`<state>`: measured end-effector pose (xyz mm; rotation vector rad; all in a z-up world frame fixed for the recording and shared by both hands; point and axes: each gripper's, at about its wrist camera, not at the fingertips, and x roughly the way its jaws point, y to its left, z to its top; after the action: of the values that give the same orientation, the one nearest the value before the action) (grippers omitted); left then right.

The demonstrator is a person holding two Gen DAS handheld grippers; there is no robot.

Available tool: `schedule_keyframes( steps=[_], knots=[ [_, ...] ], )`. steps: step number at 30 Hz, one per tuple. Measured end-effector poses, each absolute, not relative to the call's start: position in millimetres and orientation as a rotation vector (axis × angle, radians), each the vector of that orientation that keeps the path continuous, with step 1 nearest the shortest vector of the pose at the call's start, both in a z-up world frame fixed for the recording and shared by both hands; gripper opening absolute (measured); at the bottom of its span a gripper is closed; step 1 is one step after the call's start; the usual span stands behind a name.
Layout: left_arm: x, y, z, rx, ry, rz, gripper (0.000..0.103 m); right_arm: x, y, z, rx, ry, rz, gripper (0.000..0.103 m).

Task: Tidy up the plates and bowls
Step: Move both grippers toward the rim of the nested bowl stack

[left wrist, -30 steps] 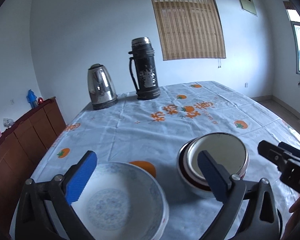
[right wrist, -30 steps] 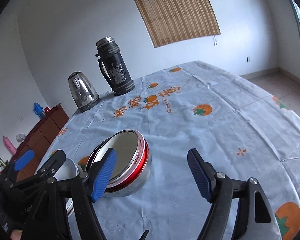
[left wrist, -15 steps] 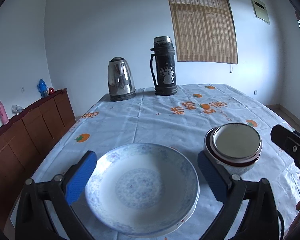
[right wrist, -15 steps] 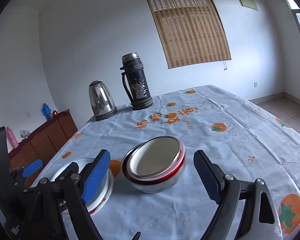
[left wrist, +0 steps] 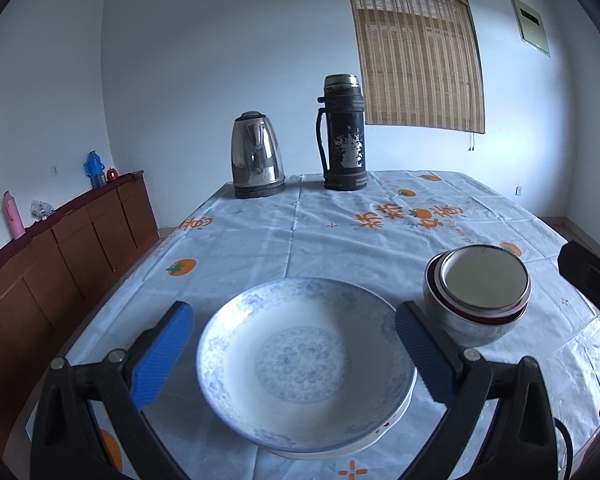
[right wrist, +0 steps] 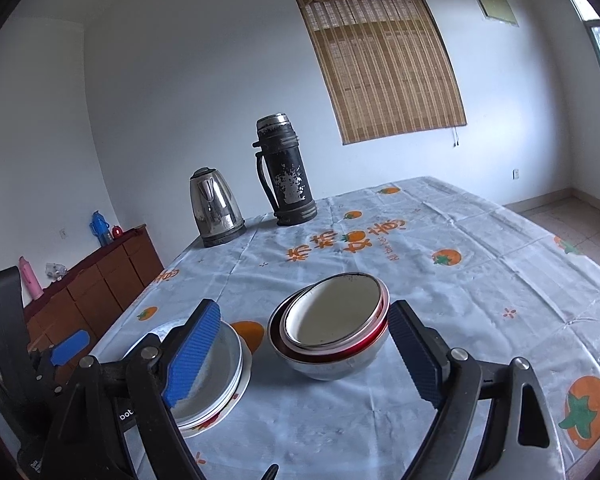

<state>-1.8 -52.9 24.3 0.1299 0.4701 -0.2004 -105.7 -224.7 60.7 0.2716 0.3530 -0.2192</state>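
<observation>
Both wrist views low over table, facing kettle, sharing plates

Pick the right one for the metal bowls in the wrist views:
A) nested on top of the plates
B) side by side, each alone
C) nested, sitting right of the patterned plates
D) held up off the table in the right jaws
C: the metal bowls sit one inside another on the tablecloth, beside and to the right of the plates; the right gripper is open around them without touching.
</observation>
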Motion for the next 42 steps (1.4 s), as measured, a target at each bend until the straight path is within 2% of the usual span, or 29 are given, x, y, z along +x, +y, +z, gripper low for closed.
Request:
schedule_keyframes(
  steps=[28,42],
  knots=[
    [0.1,-55.3,23.7,0.122,0.47,-0.188,0.102,-104.1,-233.2,57.2,0.26,0.35,-0.243,0.088],
    [20.3,-47.2,22.4,0.088,0.429,-0.123,0.102,-79.8,-226.9,54.9,0.163,0.236,-0.284,0.088]
  ],
)
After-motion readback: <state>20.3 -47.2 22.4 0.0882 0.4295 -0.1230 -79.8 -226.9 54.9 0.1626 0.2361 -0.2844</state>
